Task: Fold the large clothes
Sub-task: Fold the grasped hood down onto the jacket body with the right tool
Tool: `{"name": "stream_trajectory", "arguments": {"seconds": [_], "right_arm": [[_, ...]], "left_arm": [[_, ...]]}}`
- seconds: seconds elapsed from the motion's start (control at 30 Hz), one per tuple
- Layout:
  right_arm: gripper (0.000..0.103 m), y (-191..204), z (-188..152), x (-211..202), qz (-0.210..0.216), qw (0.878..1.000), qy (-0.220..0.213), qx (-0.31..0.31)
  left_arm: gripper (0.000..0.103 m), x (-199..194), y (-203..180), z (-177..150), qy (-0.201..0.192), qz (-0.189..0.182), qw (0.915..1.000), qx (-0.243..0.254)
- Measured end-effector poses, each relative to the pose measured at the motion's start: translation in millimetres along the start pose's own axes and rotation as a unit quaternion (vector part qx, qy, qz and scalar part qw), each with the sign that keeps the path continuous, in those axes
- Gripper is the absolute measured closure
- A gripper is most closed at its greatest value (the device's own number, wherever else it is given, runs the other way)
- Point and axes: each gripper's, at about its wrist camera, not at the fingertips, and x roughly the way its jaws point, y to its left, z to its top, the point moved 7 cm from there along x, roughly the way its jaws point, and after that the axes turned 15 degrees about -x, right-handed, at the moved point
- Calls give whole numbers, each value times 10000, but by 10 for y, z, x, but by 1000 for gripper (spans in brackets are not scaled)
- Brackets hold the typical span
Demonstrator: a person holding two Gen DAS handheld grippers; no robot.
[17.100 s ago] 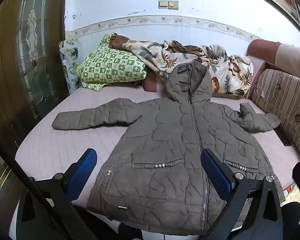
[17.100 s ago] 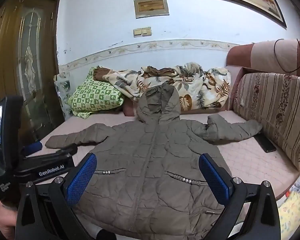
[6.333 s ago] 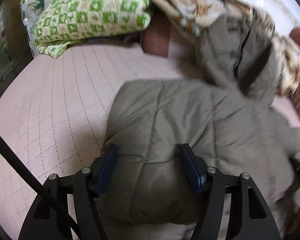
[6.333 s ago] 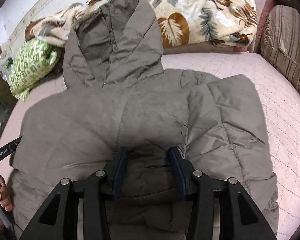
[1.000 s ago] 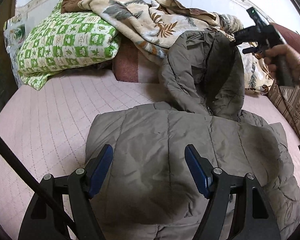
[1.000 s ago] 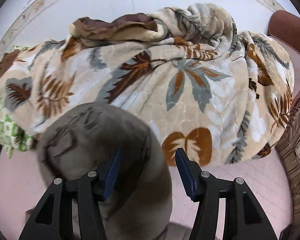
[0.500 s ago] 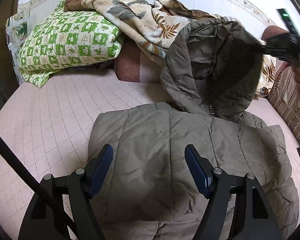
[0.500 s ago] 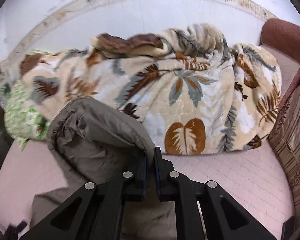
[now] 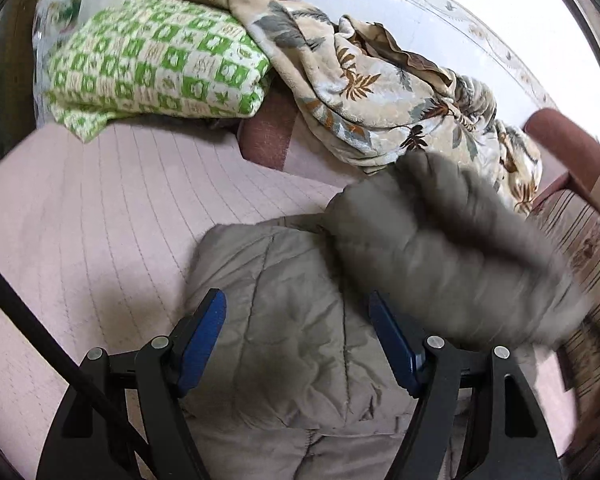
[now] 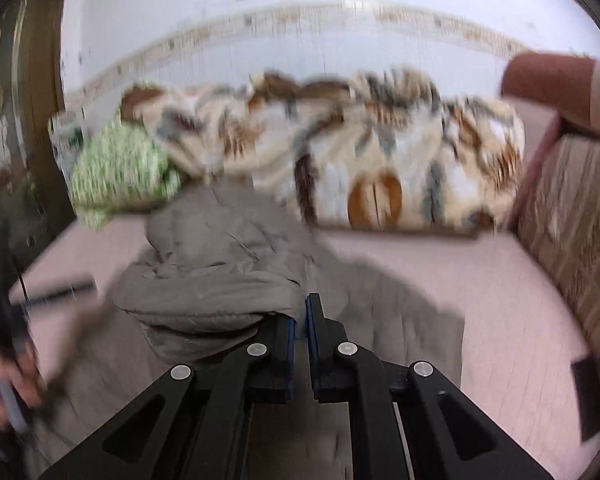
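A grey-brown padded jacket [image 9: 284, 328] lies folded on the pink quilted bed [image 9: 100, 208]. Its hood [image 9: 452, 248], blurred by motion, is lifted and drawn forward over the jacket's right side. My right gripper [image 10: 302, 312] is shut on the hood's edge [image 10: 220, 300], which bunches up to the left of the closed fingers. My left gripper [image 9: 296, 340] hovers over the jacket's near part with its blue pads [image 9: 204, 336] wide apart, and I cannot tell whether they press on the cloth. A hand holding the left gripper's handle [image 10: 4, 376] shows at the left edge of the right wrist view.
A green checked pillow [image 9: 156, 64] and a leaf-print blanket [image 9: 372, 96] are heaped against the wall at the head of the bed. A striped sofa back [image 10: 576, 216] runs along the right side. A dark phone [image 10: 588, 396] lies at the bed's right edge.
My right gripper closed on the hood's edge and has pulled the hood away from the blanket, towards me and over the folded jacket. My left gripper shifted slightly and stayed open.
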Motion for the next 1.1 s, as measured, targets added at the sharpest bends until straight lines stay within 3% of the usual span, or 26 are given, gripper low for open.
{"name": "stream_trajectory", "arguments": {"seconds": [0.1, 0.17, 0.33, 0.5, 0.63, 0.67, 0.73, 0.83, 0.9, 0.97, 1.1], "right_arm": [[96, 17, -492, 295, -108, 9990, 439, 63], [96, 21, -646, 399, -147, 9983, 553, 64], [92, 60, -638, 437, -21, 9979, 620, -156], [91, 94, -715, 431, 260, 9969, 740, -40], [91, 21, -650, 286, 404, 9973, 559, 250], [91, -22, -627, 238, 491, 9967, 473, 440], [90, -74, -617, 217, 715, 9933, 414, 804], [76, -154, -636, 263, 1047, 9830, 410, 1452], [53, -239, -665, 308, 1320, 9673, 373, 2134], [38, -314, -683, 340, 1537, 9490, 256, 2741], [34, -328, -707, 465, 1962, 9151, 174, 3519]], "left_arm": [[30, 89, -6, -58, 336, -309, 9986, -258], [30, 201, -50, -141, 706, -607, 9947, -432], [30, 424, -153, -323, 1385, -1113, 9797, -924], [30, 389, -259, -406, 1665, -1467, 9667, -1275], [30, 251, -351, -426, 1804, -1869, 9540, -1498], [30, 235, -375, -431, 1803, -1880, 9546, -1442], [30, 259, -458, -461, 1700, -1663, 9649, -1114], [30, 361, -528, -487, 1425, -1236, 9796, -694], [33, 449, -560, -520, 1356, -1047, 9838, -525], [33, 509, -579, -540, 1271, -919, 9868, -408], [32, 599, -605, -539, 1211, -928, 9870, -509]]}}
